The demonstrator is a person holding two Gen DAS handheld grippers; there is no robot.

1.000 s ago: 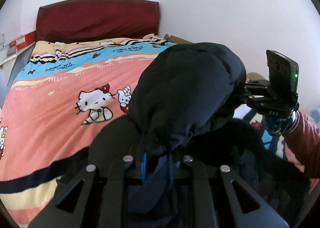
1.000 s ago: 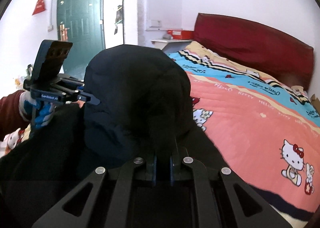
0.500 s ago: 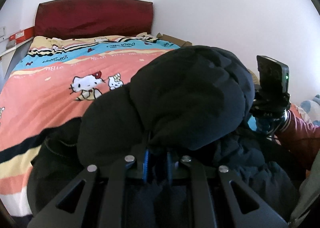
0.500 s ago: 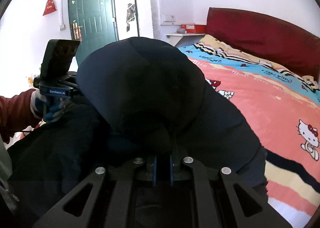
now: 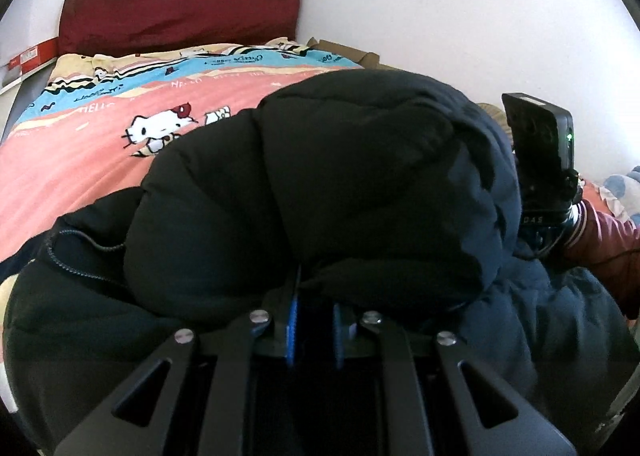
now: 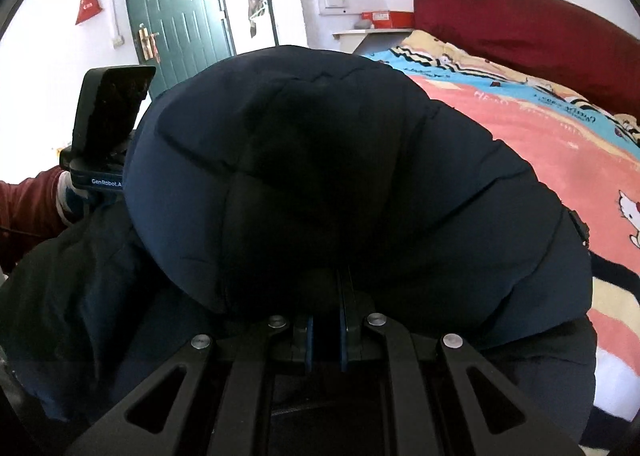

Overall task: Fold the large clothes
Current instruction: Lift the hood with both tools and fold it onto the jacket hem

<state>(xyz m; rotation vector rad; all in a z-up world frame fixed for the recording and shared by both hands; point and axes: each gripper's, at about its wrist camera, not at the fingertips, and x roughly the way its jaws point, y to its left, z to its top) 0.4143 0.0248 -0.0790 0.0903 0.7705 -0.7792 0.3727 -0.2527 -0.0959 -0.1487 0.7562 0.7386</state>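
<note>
Your left tongs (image 5: 314, 320) and right tongs (image 6: 325, 326) are both nearly closed, each pinching the jacket (image 5: 360, 184). It bulges over and ahead of both tongs and lies crosswise between them on the bed (image 5: 72, 160). Neither hand is nearer, so I think you lower both together.
</note>
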